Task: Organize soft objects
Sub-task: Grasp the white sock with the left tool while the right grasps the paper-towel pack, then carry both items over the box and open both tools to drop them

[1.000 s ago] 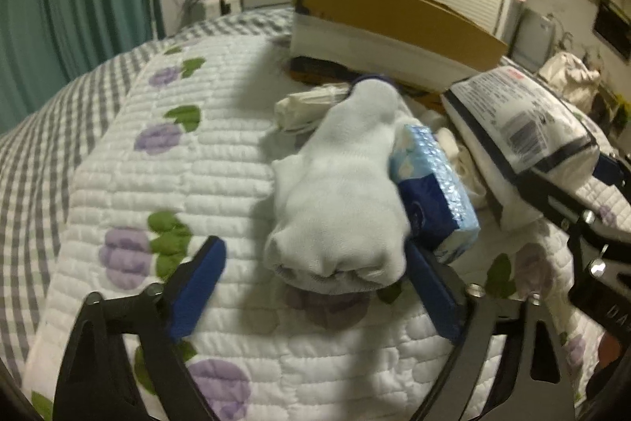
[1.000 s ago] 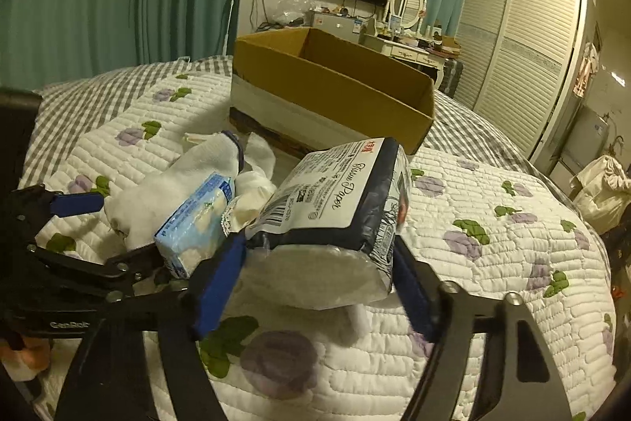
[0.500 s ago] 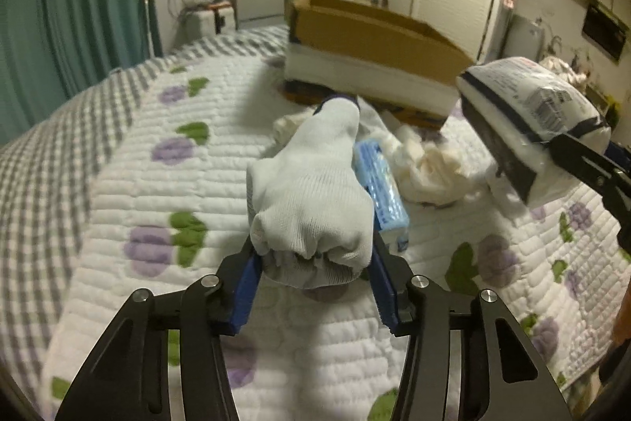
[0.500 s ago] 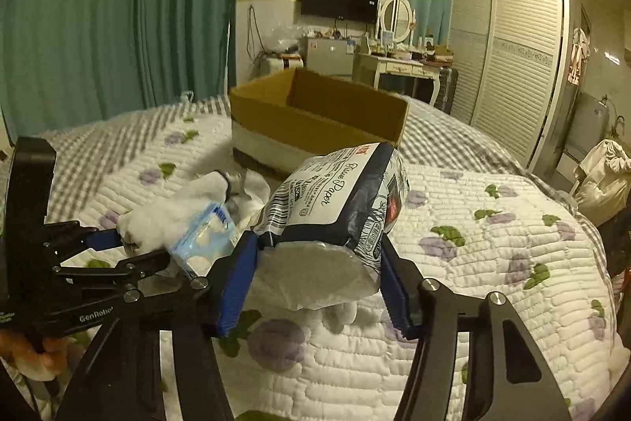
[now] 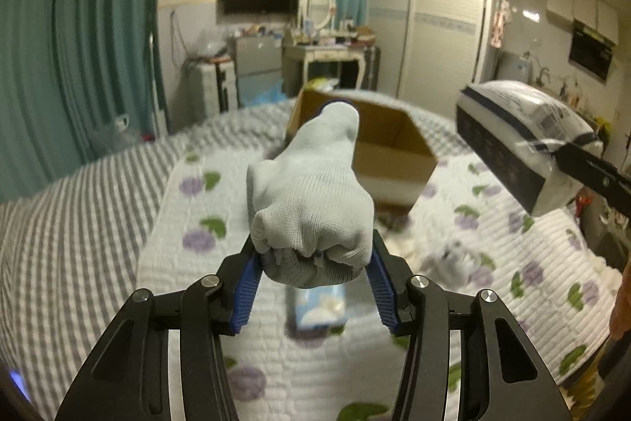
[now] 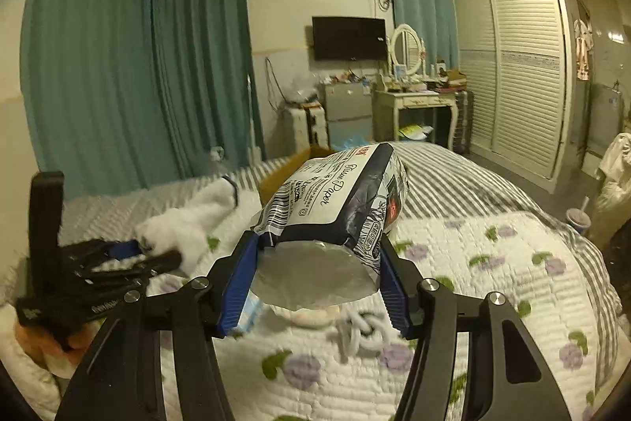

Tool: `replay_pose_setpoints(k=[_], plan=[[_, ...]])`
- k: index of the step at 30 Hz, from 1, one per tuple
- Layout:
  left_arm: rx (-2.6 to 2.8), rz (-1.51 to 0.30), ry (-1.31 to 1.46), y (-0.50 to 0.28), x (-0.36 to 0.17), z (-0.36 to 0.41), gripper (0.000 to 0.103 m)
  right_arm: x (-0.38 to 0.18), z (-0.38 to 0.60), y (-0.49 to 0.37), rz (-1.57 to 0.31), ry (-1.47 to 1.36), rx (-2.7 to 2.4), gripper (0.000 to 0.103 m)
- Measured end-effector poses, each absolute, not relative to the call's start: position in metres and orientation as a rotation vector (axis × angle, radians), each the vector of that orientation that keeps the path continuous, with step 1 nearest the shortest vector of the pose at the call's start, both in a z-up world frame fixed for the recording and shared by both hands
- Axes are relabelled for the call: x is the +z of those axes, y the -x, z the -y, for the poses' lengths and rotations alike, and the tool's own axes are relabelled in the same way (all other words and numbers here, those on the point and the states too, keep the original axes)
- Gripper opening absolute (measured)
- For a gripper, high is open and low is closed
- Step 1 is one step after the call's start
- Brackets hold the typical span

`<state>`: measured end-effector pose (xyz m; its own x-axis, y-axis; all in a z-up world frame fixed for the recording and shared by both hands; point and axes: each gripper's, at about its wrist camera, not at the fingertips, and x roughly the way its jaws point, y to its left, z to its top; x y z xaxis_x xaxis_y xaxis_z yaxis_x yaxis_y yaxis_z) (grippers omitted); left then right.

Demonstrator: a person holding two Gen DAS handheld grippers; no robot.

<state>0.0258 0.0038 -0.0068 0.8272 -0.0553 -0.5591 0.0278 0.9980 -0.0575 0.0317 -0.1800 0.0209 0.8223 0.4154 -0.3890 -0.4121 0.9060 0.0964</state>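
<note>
Gripping: left claw (image 5: 313, 283) a white glove (image 5: 311, 200), right claw (image 6: 315, 287) tissue pack (image 6: 335, 200) (label readable only rightward).

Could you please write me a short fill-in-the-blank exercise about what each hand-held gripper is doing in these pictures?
1. The left hand-held gripper is shut on a white ____.
2. The right hand-held gripper is shut on a pack of ____ paper.
3. The cardboard box on the bed is ____ at the top.
4. The small blue tissue packet lies on the ____.

Missing words: glove; tissue; open; quilt
</note>
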Motion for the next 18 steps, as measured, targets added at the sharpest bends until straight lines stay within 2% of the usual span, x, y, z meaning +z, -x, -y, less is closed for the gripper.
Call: replay_pose_setpoints(k=[11, 18], plan=[[-0.073, -0.531, 0.021, -0.12, 0.034, 0.019, 0.049, 0.088, 0.173, -0.144, -0.386, 0.003, 0.516, 0.058], [-0.051, -0.577, 0.03, -0.21, 0.007, 0.019, 0.049, 0.053, 0.163, -0.237, -0.447, 0.03, 0.507, 0.058]])
